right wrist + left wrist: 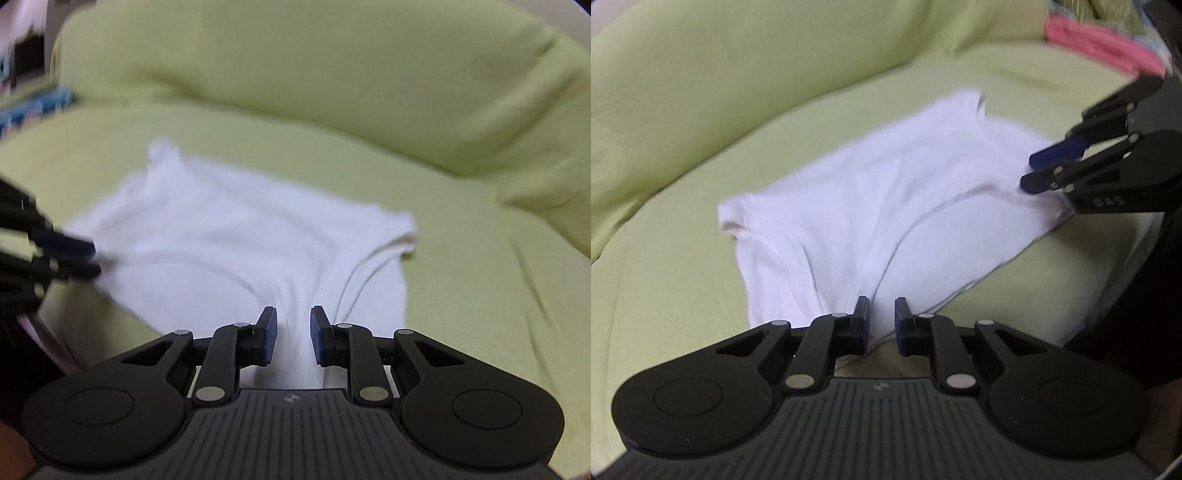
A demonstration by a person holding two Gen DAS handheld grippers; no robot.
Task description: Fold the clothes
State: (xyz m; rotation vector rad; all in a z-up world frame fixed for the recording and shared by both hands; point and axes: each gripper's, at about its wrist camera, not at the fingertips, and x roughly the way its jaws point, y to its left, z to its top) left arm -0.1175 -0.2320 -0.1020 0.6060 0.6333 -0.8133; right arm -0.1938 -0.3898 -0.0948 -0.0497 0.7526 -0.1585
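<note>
A white garment (871, 206) lies spread on a light green sofa seat (672, 280); it also shows in the right wrist view (229, 251). My left gripper (882, 325) has its jaws narrowly apart with a bunch of the garment's near edge between the blue pads. My right gripper (293, 336) likewise has white fabric pinched up between its pads. In the left wrist view the right gripper (1039, 170) sits at the garment's right corner; in the right wrist view the left gripper (92, 260) sits at its left corner. Fabric stretches between both.
The green sofa backrest (738, 74) rises behind the garment. A pink cloth (1100, 44) lies at the far right in the left wrist view. Blue items (33, 107) lie blurred at the far left of the right wrist view.
</note>
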